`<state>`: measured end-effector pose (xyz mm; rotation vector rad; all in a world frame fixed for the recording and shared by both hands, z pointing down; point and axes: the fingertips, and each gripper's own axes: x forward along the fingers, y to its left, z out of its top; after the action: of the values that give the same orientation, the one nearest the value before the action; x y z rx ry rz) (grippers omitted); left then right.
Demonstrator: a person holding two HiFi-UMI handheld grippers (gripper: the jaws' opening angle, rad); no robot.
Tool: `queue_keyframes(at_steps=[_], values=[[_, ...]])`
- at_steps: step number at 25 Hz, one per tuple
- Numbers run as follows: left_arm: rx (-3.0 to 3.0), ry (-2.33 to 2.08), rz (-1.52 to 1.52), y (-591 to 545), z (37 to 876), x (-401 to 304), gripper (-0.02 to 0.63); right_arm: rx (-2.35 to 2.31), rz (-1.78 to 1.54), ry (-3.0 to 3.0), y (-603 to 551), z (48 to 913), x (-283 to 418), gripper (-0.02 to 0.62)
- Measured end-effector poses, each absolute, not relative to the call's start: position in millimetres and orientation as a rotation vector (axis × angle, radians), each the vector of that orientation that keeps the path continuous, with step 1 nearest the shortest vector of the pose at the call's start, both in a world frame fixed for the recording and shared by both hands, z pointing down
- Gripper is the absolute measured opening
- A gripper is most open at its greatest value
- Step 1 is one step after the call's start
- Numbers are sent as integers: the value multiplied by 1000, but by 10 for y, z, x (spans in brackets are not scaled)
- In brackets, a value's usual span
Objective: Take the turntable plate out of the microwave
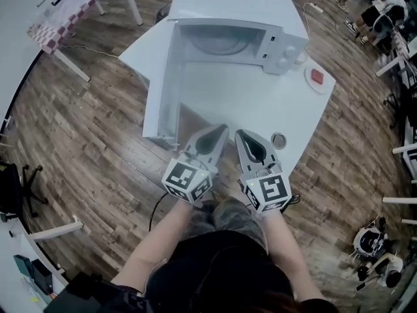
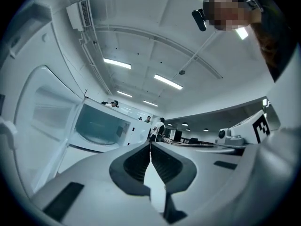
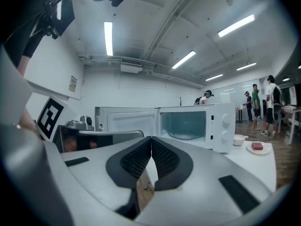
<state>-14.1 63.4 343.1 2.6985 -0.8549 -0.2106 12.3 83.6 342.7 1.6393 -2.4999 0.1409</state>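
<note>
A white microwave (image 1: 242, 25) stands at the far side of a white table (image 1: 260, 103), its door (image 1: 160, 87) swung open to the left. The glass turntable plate (image 1: 218, 42) lies inside the cavity, also visible as the plate (image 3: 185, 136) in the right gripper view and faintly as the plate (image 2: 98, 136) in the left gripper view. My left gripper (image 1: 223, 130) and right gripper (image 1: 240, 134) hover side by side over the table's near edge, well short of the microwave. Both are shut with nothing between the jaws.
A small plate (image 1: 317, 78) with a red item sits right of the microwave, beside a little white bowl (image 3: 239, 139). A small round metal lid (image 1: 279, 139) lies by the right gripper. Wood floor surrounds the table; people stand at the far right.
</note>
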Motion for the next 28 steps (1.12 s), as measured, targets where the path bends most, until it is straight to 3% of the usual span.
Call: queue_keyframes(at_steps=[9,28], values=[[2630,-677,-280,449,3472,82,12,1692,200,-2457,526,3497,337,20],[2412,-1029,-223,-791,3951,109,13,1687,424,-2421,-654,3947,648,20]])
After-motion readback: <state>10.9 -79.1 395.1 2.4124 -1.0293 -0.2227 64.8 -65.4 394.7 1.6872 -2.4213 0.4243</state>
